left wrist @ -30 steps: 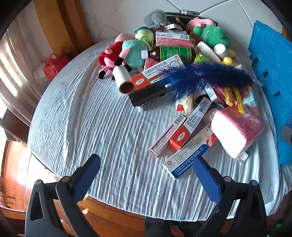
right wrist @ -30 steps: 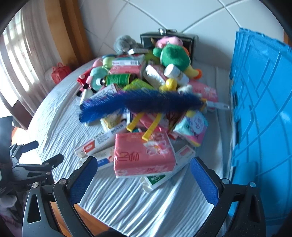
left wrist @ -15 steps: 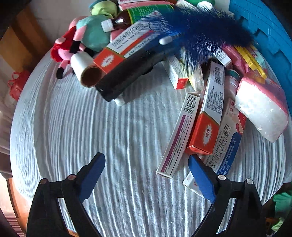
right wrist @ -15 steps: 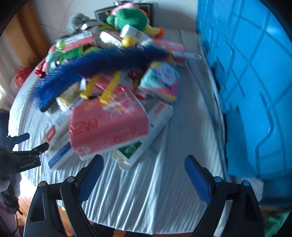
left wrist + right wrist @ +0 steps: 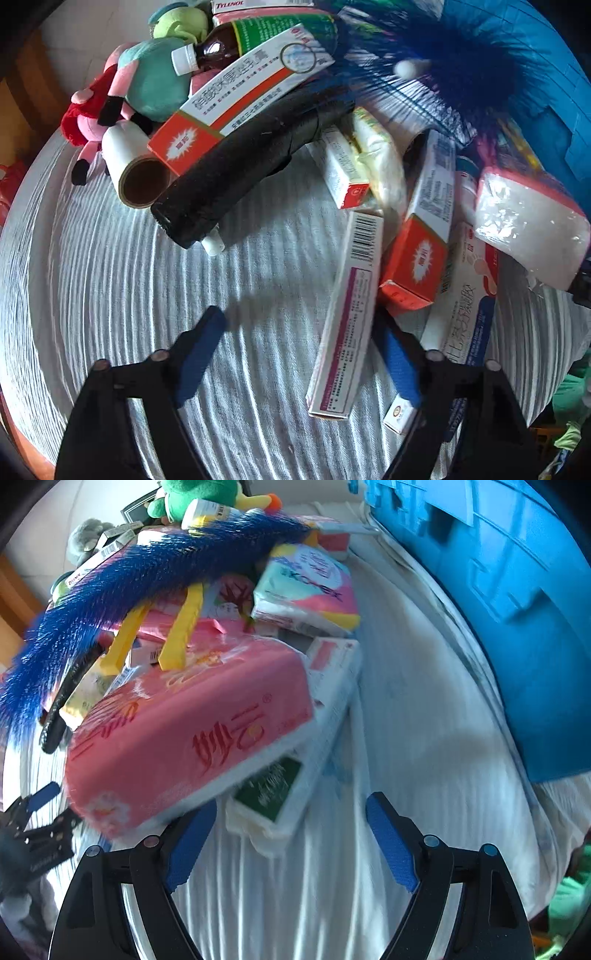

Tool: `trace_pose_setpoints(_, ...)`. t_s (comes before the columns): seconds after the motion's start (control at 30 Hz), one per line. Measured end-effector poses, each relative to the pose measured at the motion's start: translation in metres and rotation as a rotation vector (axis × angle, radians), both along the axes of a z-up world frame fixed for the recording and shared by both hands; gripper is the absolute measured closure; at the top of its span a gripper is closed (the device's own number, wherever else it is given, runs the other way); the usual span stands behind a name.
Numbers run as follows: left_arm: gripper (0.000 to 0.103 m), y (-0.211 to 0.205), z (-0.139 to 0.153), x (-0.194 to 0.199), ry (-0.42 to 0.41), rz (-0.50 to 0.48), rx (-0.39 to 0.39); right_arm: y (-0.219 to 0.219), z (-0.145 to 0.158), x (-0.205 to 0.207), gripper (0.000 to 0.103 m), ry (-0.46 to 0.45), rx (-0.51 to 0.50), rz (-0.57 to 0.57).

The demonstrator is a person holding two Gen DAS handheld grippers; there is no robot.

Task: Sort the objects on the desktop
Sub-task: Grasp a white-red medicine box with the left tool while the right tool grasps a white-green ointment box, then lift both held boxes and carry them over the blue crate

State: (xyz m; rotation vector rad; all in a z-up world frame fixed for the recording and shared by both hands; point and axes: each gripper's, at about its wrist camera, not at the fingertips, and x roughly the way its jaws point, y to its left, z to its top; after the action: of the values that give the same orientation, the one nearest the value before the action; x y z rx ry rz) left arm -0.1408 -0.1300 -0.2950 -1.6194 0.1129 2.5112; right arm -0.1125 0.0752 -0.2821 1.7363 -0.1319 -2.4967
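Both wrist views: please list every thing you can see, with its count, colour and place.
tablecloth: one, white ribbed, covers the table.
long box with purple stripe: one, white, between the left gripper's fingers.
orange-and-white boxes: at least two, one beside the long box, one on the black roll.
black roll: one, lying slantwise in the pile.
tape roll: one, white, left of the black roll.
brown bottle: one, green label, at the back.
plush toys: several, red, pink, teal, green, at the back.
blue duster: one, across the pile.
pink tissue pack: one, front of the pile.
green-and-white box: one, under the tissue pack.
blue crate: one, right side.
left gripper: closing around the long box.
right gripper: closing, the green-and-white box's end between its fingers.
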Motion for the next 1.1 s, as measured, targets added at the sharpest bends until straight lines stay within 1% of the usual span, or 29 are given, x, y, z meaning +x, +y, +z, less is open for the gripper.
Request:
trace_pose_setpoints(0.03,0.055,0.001,0.002,0.002,0.005,-0.007,0.004,-0.002,-0.002,0.0,0.028,-0.001,0.01,0.004)
trace_pose_setpoints(0.07,0.07,-0.001,0.004,0.003,0.004,-0.002,0.005,-0.001,-0.002,0.002,0.038,0.0,0.013,0.002)
trace_pose_setpoints(0.1,0.074,-0.004,0.005,0.004,0.001,0.011,0.005,0.001,0.0,0.004,0.058,0.003,0.025,-0.007)
trace_pose_setpoints(0.13,0.078,-0.008,0.006,0.005,0.003,0.029,0.007,0.004,0.002,0.008,0.06,0.002,0.036,-0.015)
trace_pose_setpoints(0.23,0.078,-0.027,0.011,0.008,0.02,0.088,0.01,0.02,0.008,0.024,0.064,-0.012,0.062,-0.03)
trace_pose_setpoints(0.3,0.078,-0.038,0.015,0.011,0.033,0.121,0.006,0.03,0.011,0.035,0.064,-0.028,0.077,-0.034)
trace_pose_setpoints(0.4,0.078,-0.047,0.021,0.014,0.047,0.141,0.019,0.039,0.015,0.047,0.064,-0.036,0.081,-0.017)
trace_pose_setpoints(0.47,0.078,-0.047,0.024,0.011,0.051,0.145,0.021,0.041,0.018,0.047,0.06,-0.024,0.084,-0.017)
trace_pose_setpoints(0.53,0.078,-0.048,0.027,0.018,0.057,0.146,0.02,0.042,0.019,0.041,0.048,-0.003,0.093,-0.025)
trace_pose_setpoints(0.63,0.078,-0.042,0.033,0.021,0.072,0.13,0.01,0.04,0.016,0.032,0.047,-0.003,0.088,-0.022)
trace_pose_setpoints(0.67,0.078,-0.041,0.036,0.022,0.077,0.128,0.009,0.039,0.015,0.031,0.047,0.001,0.097,-0.014)
trace_pose_setpoints(0.7,0.078,-0.04,0.039,0.023,0.083,0.126,0.009,0.038,0.013,0.031,0.053,-0.004,0.118,-0.007)
trace_pose_setpoints(0.73,0.082,-0.046,0.044,0.014,0.087,0.123,0.012,0.038,0.014,0.032,0.065,-0.003,0.118,-0.007)
trace_pose_setpoints(0.83,0.083,-0.053,0.049,0.012,0.101,0.122,0.023,0.041,0.031,0.042,0.065,0.034,0.103,-0.021)
trace_pose_setpoints(0.93,0.083,-0.056,0.045,0.007,0.085,0.106,0.055,0.044,0.05,0.053,0.065,0.064,0.102,-0.019)
trace_pose_setpoints(1.0,0.083,-0.054,0.046,0.01,0.08,0.111,0.06,0.045,0.059,0.062,0.065,0.077,0.106,-0.013)
trace_pose_setpoints(1.03,0.078,-0.054,0.043,0.009,0.069,0.112,0.055,0.045,0.061,0.065,0.065,0.077,0.111,-0.011)
trace_pose_setpoints(1.07,0.075,-0.053,0.039,0.007,0.056,0.114,0.043,0.035,0.061,0.058,0.065,0.072,0.112,-0.011)
trace_pose_setpoints(1.1,0.075,-0.052,0.036,0.004,0.042,0.111,0.039,0.03,0.061,0.051,0.065,0.067,0.109,-0.012)
